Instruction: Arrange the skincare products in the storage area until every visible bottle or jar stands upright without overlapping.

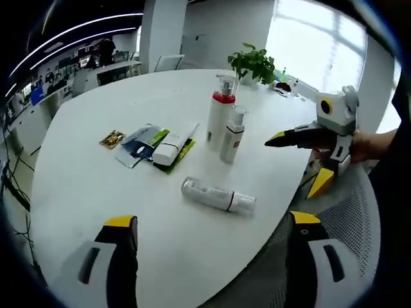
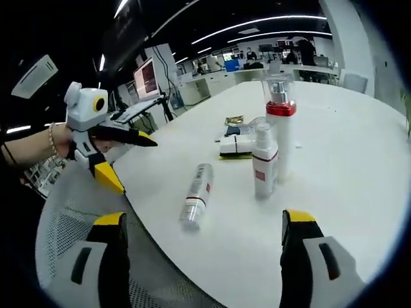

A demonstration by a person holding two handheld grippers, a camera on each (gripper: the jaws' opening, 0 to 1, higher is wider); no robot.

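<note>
Open office: bright window (image 1: 308, 32), ceiling light strips (image 2: 276, 29), desks (image 2: 218, 80).

Two claw-mounted fisheye views, facing each other across one corner of the white worktop (image 1: 128, 192).

The left gripper view looks down from beyond the worktop's near edge toward the windows, its own claw (image 1: 209, 231) rising at the bottom. The right gripper view looks from the opposite side toward the dim office, over a mesh chair (image 2: 70, 212) (low, close to the edge). Both share the lying tube (image 1: 217, 196), the two standing bottles (image 1: 226, 125) and each other's claw.
</note>
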